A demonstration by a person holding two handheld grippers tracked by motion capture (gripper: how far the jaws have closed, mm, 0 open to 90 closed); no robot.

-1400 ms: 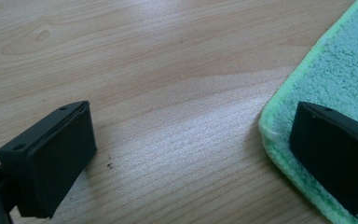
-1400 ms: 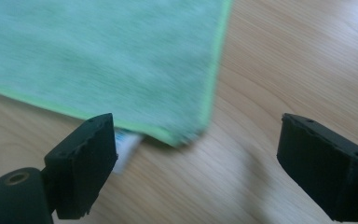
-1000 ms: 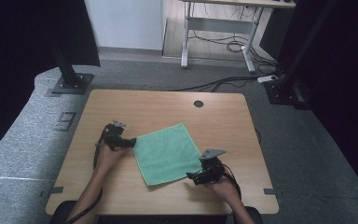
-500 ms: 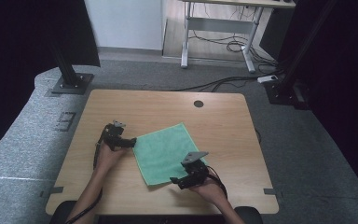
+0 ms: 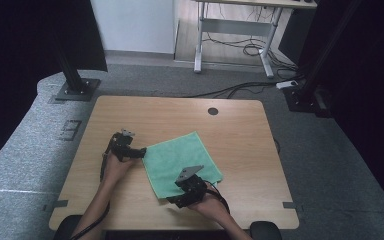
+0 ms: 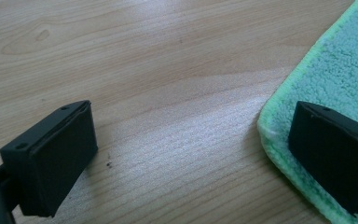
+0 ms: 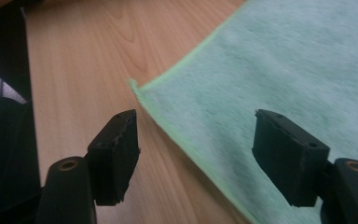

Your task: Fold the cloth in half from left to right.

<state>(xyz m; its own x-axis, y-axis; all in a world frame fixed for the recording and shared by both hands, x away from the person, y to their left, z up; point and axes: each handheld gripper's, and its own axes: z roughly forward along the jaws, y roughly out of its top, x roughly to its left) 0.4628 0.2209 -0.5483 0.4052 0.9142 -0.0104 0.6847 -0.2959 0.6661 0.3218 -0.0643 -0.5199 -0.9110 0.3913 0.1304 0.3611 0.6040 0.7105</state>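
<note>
A green microfibre cloth [image 5: 180, 161] lies flat and skewed on the wooden table [image 5: 240, 145]. My left gripper [image 5: 141, 151] rests at the cloth's left corner, open. In the left gripper view its gripper [image 6: 191, 149] has one jaw over bare wood and the other over the cloth's [image 6: 340, 65] pale hemmed corner. My right gripper [image 5: 174, 200] hovers low at the cloth's near corner, open. The right gripper view has its gripper [image 7: 200, 158] straddling the cloth's [image 7: 284, 60] hem, with the left jaw over wood and the right jaw over fabric. Nothing is gripped.
A round cable hole [image 5: 213, 111] sits near the table's far edge. The table's front edge runs just behind my right hand [image 5: 212, 207]. A black cable [image 5: 102, 170] trails from my left gripper along the forearm. Grey carpet and stand bases surround the table.
My right gripper has slid left along the cloth's near edge, from its right corner to its near corner. The left gripper and the cloth have stayed put.
</note>
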